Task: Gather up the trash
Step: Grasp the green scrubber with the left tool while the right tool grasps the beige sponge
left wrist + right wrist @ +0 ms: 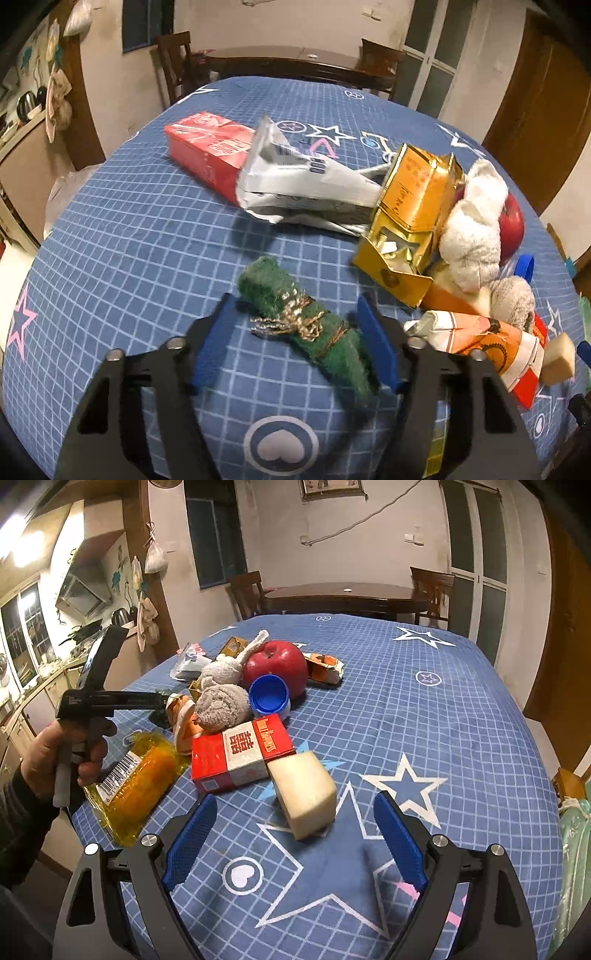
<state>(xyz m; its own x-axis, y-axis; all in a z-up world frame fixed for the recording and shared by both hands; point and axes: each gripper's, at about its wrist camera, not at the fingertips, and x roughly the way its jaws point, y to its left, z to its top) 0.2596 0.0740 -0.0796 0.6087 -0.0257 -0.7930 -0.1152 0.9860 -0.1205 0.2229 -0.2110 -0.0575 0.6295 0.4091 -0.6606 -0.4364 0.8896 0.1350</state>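
Observation:
On the blue checked tablecloth [147, 229] lies a green scouring roll [273, 284] tied with metallic wire. It lies slantwise between the blue fingers of my left gripper [295, 300]. Its near end is by the right finger, the left finger stands apart from it, and the jaws are open. My right gripper [295, 805] is open too, with a beige block [306, 794] just ahead of its fingertips, untouched. Around it lie a red cigarette box [240, 757], a yellow packet [136, 775], a blue cap [267, 696] and an orange wrapper [480, 336].
A red carton [207, 147], a silver foil bag [295, 181] and a gold box [410, 218] lie further back, beside a red apple [275, 666] and rolled towels [221, 701]. A hand [74, 746] holds the left gripper at the table's left edge. A dark wooden table [343, 594] with chairs stands behind.

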